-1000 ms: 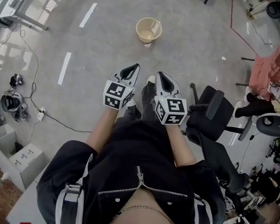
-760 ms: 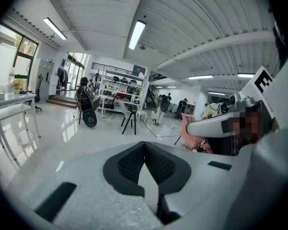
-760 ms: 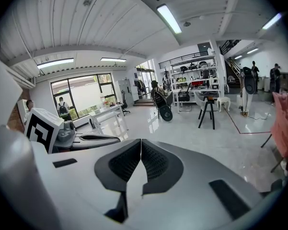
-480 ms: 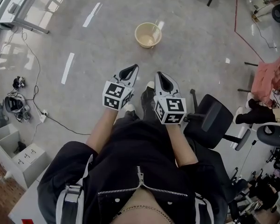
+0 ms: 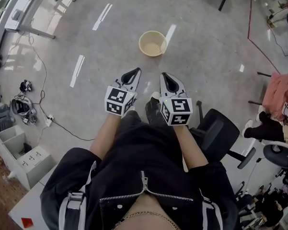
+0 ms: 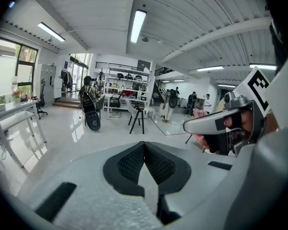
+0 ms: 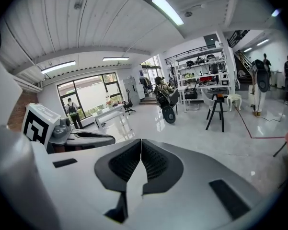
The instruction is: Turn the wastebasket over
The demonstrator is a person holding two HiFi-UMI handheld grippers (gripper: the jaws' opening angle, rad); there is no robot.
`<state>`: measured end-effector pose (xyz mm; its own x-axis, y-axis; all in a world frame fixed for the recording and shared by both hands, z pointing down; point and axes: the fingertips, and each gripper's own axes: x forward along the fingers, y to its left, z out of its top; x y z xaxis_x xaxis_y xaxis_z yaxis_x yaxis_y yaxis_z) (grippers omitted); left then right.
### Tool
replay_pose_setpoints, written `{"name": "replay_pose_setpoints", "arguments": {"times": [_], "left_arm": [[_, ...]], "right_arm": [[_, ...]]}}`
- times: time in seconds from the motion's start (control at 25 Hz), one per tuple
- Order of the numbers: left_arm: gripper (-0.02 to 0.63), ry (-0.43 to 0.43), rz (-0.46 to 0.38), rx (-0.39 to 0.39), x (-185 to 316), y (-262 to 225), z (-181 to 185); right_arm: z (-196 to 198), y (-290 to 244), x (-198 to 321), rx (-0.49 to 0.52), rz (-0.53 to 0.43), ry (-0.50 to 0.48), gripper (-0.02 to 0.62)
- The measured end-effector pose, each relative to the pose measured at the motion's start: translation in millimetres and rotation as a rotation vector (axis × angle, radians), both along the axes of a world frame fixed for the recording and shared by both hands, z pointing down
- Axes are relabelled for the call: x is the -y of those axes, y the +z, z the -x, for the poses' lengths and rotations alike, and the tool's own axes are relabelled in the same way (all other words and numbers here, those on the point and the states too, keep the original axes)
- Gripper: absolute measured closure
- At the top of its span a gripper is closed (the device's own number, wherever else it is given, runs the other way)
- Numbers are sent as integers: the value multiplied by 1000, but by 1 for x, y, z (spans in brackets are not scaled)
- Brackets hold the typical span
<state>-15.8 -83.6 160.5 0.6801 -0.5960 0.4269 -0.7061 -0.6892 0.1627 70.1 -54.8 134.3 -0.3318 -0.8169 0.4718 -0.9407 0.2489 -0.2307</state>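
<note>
Glossy, smooth floor (image 5: pixel 206 80); matt cream plastic-looking wastebasket (image 5: pixel 146 38).

No words, numbers or brands can be read anywhere I look, only black-and-white square code patterns on the cube (image 5: pixel 117 100) of the left gripper (image 5: pixel 136 71) and the cube (image 5: pixel 177 111) of the right gripper (image 5: pixel 164 75).

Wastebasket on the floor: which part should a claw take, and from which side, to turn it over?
Probably the rim of the wastebasket, taken from above on the side nearest the person. It stands upright with its open mouth facing up, so the thin rim is the one edge that jaws could pinch; the round wall looks too wide to span.
</note>
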Motion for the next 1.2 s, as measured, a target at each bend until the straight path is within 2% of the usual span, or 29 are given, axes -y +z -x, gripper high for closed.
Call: {"name": "replay_pose_setpoints", "arguments": {"times": [0.28,0.52,0.92,1.2], "left_arm": [[601,-33,1,23,28,2,-11],[601,-53,38,17,46,19,-13],[601,-16,64,-1,112,36,-22],[601,33,86,-3,170,50,-18]], "right_arm": [[-20,6,32,10,7,-25,584],[-23,28,49,16,59,-31,584],[-38,39,103,0,85,34,584],[-29,52,160,-11,124,64,584]]}}
